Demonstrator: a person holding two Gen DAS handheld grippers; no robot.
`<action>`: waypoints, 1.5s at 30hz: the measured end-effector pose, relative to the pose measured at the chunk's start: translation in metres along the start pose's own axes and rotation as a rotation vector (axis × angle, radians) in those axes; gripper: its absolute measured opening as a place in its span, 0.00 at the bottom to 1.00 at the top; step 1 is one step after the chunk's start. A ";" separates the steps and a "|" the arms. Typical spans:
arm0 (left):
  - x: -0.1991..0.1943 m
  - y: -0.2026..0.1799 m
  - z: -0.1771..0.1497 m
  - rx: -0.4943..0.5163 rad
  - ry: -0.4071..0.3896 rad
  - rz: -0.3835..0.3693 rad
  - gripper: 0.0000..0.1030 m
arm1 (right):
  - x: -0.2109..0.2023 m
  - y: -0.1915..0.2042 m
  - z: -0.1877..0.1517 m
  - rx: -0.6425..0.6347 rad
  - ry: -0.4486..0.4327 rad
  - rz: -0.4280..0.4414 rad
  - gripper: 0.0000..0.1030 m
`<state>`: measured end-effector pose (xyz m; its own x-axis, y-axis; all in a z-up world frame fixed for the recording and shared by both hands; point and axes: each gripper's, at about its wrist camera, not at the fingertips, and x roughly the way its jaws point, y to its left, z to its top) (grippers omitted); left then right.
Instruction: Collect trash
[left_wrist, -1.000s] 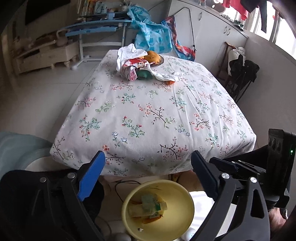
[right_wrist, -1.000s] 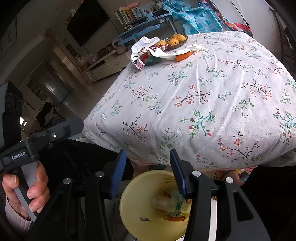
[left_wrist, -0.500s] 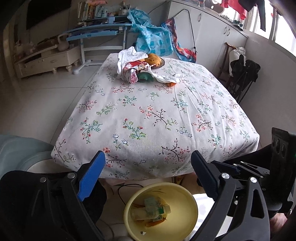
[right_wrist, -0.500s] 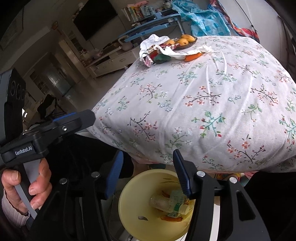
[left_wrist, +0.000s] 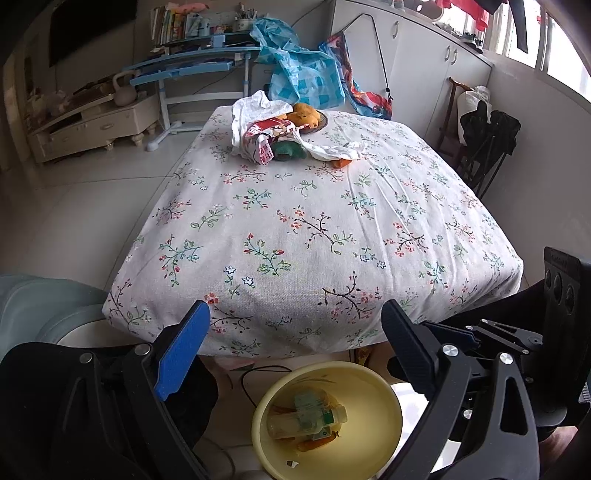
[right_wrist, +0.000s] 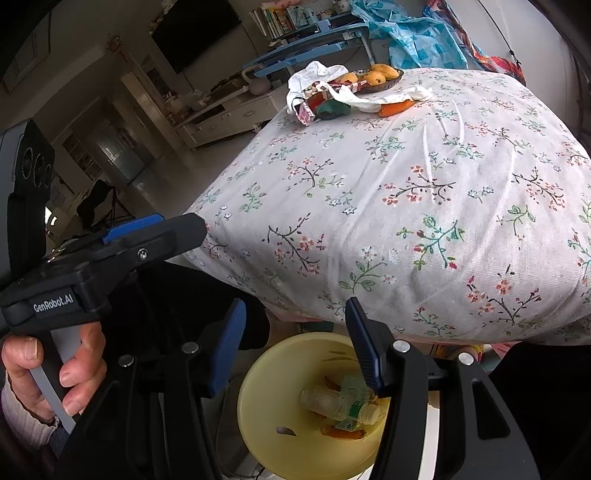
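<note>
Right gripper (right_wrist: 293, 345): jaws apart, empty, above the yellow bin (right_wrist: 258, 398).
Left gripper (left_wrist: 295, 347): spread wide, empty.
Binned: plastic bottle (right_wrist: 340, 404) lying on its side.
Remaining trash: wrapper pile (left_wrist: 273, 140) at the table's far end, straight ahead of both claws (neither clearly nearer).
Surface: floral tablecloth (left_wrist: 314, 229), rumpled.
Room: blue desk (left_wrist: 192, 62) beyond.
</note>
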<state>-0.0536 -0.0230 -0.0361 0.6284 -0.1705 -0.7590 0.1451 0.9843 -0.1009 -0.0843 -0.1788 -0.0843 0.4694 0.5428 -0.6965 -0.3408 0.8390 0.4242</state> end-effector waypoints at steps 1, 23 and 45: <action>0.000 0.000 0.000 0.002 0.000 0.001 0.88 | 0.000 0.000 0.000 -0.001 -0.001 0.000 0.53; 0.001 -0.002 0.000 0.010 -0.001 0.006 0.88 | 0.000 0.000 0.000 0.000 -0.002 -0.001 0.53; 0.001 -0.001 -0.001 0.010 -0.003 0.007 0.88 | -0.002 -0.002 0.000 0.005 -0.010 -0.004 0.53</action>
<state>-0.0535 -0.0241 -0.0372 0.6313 -0.1637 -0.7580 0.1481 0.9849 -0.0894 -0.0845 -0.1818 -0.0835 0.4792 0.5401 -0.6919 -0.3346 0.8411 0.4249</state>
